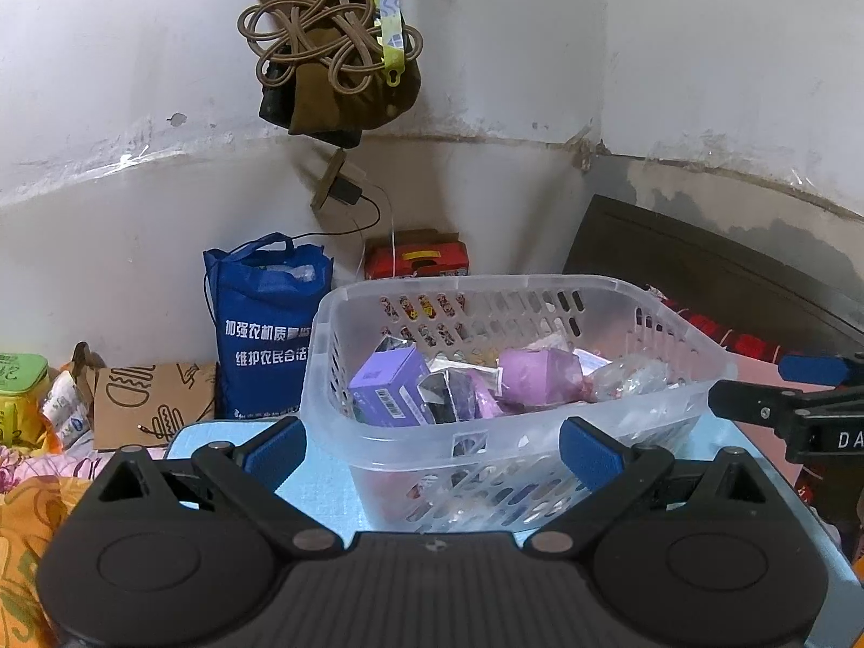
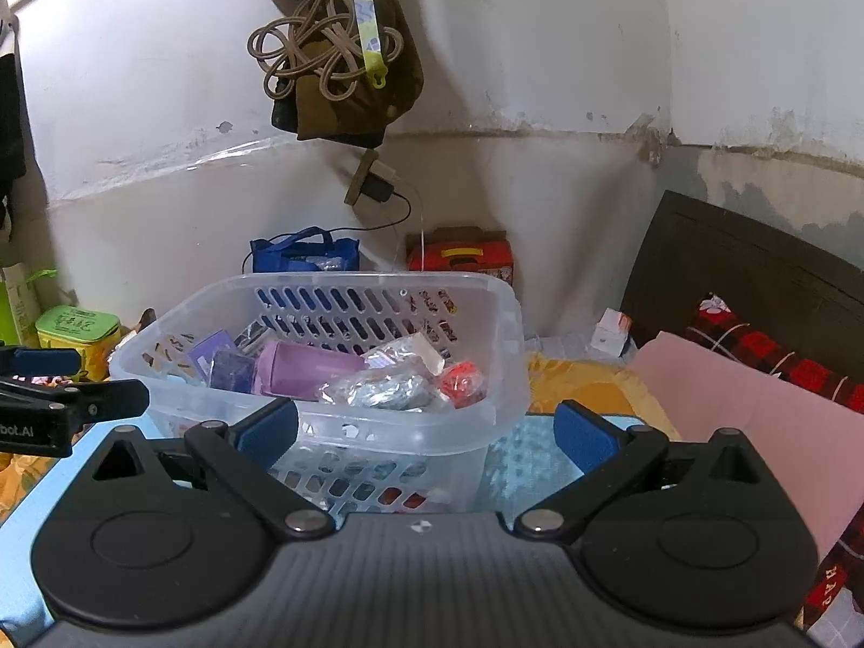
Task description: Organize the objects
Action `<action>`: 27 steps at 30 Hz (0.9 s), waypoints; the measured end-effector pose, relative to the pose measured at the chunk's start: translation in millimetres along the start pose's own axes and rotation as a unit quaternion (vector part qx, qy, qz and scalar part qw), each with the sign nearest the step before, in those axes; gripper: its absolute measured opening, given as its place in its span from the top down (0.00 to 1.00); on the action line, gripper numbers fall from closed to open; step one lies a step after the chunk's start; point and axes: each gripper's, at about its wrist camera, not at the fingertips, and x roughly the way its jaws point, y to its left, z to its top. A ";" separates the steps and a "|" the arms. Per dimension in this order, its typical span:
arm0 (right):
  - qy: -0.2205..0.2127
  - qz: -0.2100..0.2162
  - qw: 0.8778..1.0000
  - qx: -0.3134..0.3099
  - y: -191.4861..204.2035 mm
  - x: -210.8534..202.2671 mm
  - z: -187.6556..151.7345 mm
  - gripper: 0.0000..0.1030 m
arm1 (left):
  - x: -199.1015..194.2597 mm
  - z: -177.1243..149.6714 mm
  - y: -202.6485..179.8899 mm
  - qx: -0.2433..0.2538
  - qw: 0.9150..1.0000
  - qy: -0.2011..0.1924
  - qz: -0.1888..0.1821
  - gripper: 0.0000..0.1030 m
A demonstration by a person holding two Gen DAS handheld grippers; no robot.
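A clear plastic basket (image 1: 696,318) stands on a light blue table (image 1: 318,491); it also shows in the right wrist view (image 2: 507,324). Inside lie a purple box (image 1: 386,386), a purple bottle (image 2: 308,370), silvery wrapped items (image 2: 386,389) and a red ball (image 2: 461,380). My left gripper (image 1: 432,451) is open and empty in front of the basket's near wall. My right gripper (image 2: 426,434) is open and empty at the basket's near right corner. Each gripper's fingers show at the edge of the other's view.
A blue tote bag (image 1: 267,324), a brown paper bag (image 1: 154,405) and a red box (image 1: 416,259) stand by the wall. A green tin (image 2: 78,332) sits left. A pink board (image 2: 756,432) and a checked cloth (image 2: 772,362) lie right. Cords and a bag (image 1: 335,65) hang above.
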 end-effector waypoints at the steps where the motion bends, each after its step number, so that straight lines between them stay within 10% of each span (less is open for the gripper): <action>1: 0.001 0.001 1.000 0.000 0.0 -0.5 -0.4 0.00 | -0.2 -0.1 -0.4 0.000 1.000 0.001 0.000 0.02; 27: -0.004 -0.011 1.000 -0.006 6.4 -5.9 7.2 0.00 | -9.8 7.1 -2.9 -0.001 1.000 -0.004 0.000 0.02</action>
